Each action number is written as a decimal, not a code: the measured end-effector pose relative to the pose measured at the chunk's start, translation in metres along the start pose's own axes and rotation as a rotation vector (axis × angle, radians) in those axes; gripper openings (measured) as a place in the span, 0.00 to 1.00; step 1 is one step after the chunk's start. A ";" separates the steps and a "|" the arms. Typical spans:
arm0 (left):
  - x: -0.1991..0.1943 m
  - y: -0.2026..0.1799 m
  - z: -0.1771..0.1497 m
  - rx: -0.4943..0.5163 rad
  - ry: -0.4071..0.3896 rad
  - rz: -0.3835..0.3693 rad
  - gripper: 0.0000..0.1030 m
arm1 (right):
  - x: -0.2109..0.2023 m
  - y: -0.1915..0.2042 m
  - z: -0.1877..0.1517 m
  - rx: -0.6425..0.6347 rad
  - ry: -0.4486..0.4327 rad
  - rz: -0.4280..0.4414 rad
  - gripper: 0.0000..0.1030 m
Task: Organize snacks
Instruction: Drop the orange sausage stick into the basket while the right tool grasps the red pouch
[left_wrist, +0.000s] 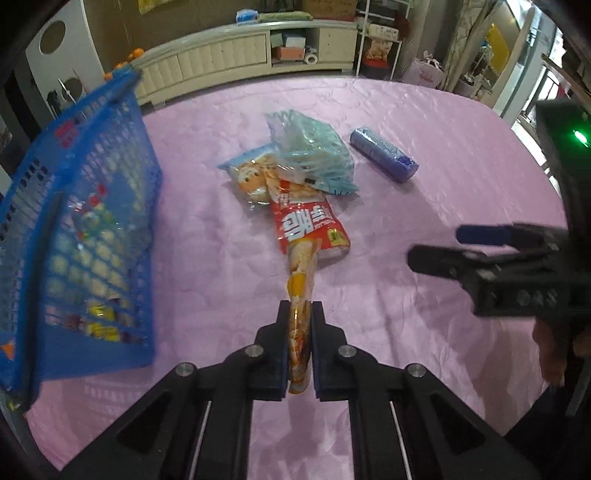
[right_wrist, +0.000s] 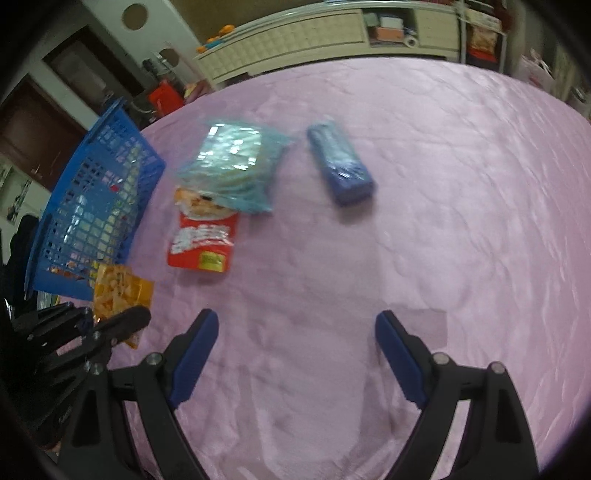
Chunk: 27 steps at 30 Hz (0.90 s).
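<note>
My left gripper is shut on a narrow orange snack packet, held edge-on above the pink cloth; in the right wrist view that orange packet hangs from the left gripper beside the basket's near corner. A blue mesh basket at the left holds several snacks. A red packet, a printed packet and a teal clear bag lie in an overlapping pile. A blue-purple pack lies apart. My right gripper is open over bare cloth, holding nothing.
The pink-covered table stretches to the right and far side. A cream low cabinet runs behind the table's far edge. A white shelf rack with boxes and bags stands at the back right.
</note>
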<state>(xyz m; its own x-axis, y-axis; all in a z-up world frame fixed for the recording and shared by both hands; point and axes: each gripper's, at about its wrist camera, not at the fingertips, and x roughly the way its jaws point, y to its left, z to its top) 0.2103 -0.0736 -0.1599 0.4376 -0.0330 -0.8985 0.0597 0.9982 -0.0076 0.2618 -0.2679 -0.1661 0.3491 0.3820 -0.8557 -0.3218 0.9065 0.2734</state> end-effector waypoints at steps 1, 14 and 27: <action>-0.012 -0.002 -0.003 0.015 -0.020 0.000 0.08 | 0.001 0.004 0.001 -0.008 0.000 0.000 0.87; -0.093 0.048 0.020 0.005 -0.252 0.025 0.08 | -0.003 0.070 0.033 -0.073 0.012 -0.059 0.87; -0.110 0.133 0.033 -0.070 -0.310 0.098 0.08 | 0.064 0.075 0.072 0.034 0.105 -0.072 0.87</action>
<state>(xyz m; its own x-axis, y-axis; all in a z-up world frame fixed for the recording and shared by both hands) 0.1999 0.0611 -0.0472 0.6908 0.0605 -0.7206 -0.0532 0.9980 0.0328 0.3238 -0.1621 -0.1688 0.2759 0.2967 -0.9142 -0.2691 0.9370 0.2229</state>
